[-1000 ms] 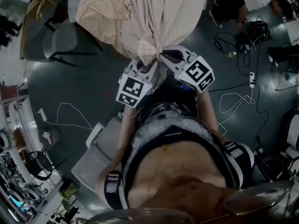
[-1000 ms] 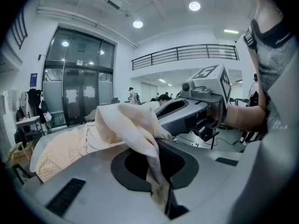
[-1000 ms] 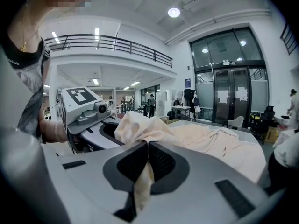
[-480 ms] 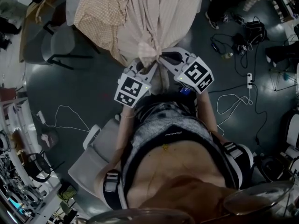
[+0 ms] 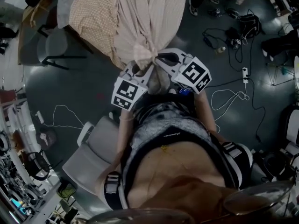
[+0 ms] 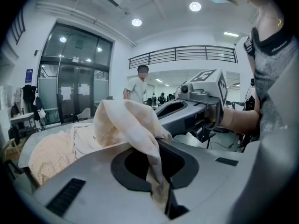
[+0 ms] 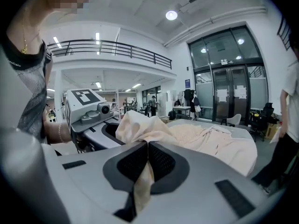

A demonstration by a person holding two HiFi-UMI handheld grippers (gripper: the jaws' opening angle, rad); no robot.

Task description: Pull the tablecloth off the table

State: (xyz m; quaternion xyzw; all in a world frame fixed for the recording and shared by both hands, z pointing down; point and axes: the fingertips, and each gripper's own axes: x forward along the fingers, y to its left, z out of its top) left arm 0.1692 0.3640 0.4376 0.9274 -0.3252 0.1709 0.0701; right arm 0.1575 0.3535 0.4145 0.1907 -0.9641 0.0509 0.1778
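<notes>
The tablecloth [image 5: 149, 17] is gathered into a knot-like bunch in front of the person. Most of it lies on the table [image 7: 205, 122], and one run hangs off the near edge toward the grippers. The left gripper [image 5: 140, 69] and the right gripper [image 5: 161, 59] sit side by side on that bunch. In each gripper view the fingers are pressed together with only a thin fold of cloth pinched between the pads.

The main risk is probably the grip itself. Each pair of fingers holds a narrow strip, not the thick part of the bunch, so a sharp tug against the weight and drag of the cloth on the table could slide the strip out. The left side looks likelier to go first, since its fold runs down one side of the pads.

The checked part of the fabric [image 5: 93, 13] lies crumpled toward the far left of the table. It could catch on the table corner or on the grey chair [image 5: 58, 43] just beside it, and the pull would then stall or skew.

The floor is a second hazard. Loose cables [image 5: 229, 94] trail near the person's right side, and a pale seat [image 5: 91, 148] stands close by the left leg (both on the likely path of anyone stepping backward). A bystander [image 7: 287, 125] stands near the table's far side, where the trailing edge may sweep.
</notes>
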